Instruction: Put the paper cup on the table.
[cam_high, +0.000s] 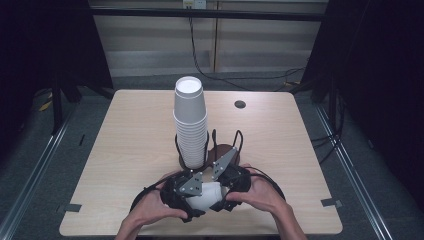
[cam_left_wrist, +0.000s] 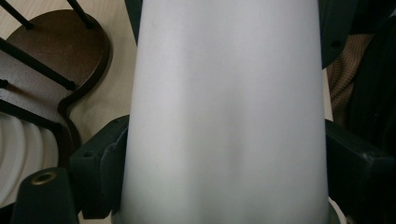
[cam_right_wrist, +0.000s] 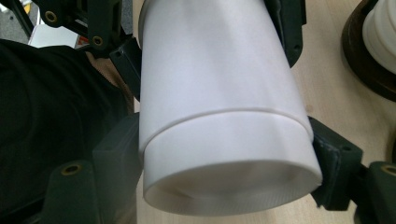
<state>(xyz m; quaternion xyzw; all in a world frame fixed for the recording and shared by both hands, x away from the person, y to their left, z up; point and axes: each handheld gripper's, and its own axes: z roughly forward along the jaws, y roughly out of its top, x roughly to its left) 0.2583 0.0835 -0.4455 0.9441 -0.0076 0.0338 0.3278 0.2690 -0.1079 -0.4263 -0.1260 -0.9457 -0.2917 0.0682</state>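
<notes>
Right at the near edge of the table (cam_high: 125, 150), the person's two hands hold the grippers nose to nose, with a white paper cup (cam_high: 207, 196) lying on its side between them.

The left gripper (cam_high: 192, 192) has the cup between its two black jaws. In the left gripper view the cup's wall (cam_left_wrist: 229, 116) runs straight up from the jaws, which flank it on either side. I cannot tell from here whether the pads press on the paper or merely stand against it.

The right gripper (cam_high: 225, 192) comes at the same cup from the other end. In the right gripper view the cup (cam_right_wrist: 219, 107) sits between the jaws with its recessed bottom toward the camera. A second rim line rings the wall partway up, so this looks like two cups nested together. The jaws bear against the wall on both sides and appear to pinch it. Beyond the cup's far end, the left gripper's jaws (cam_right_wrist: 116, 42) close in around the wall.

Just past both sets of jaws stands a dark wooden holder (cam_high: 220, 150) with black wire uprights. A tall stack of white cups (cam_high: 190, 125) stands upright in it. Farther back, a small dark round hole (cam_high: 240, 104) marks the tabletop.
</notes>
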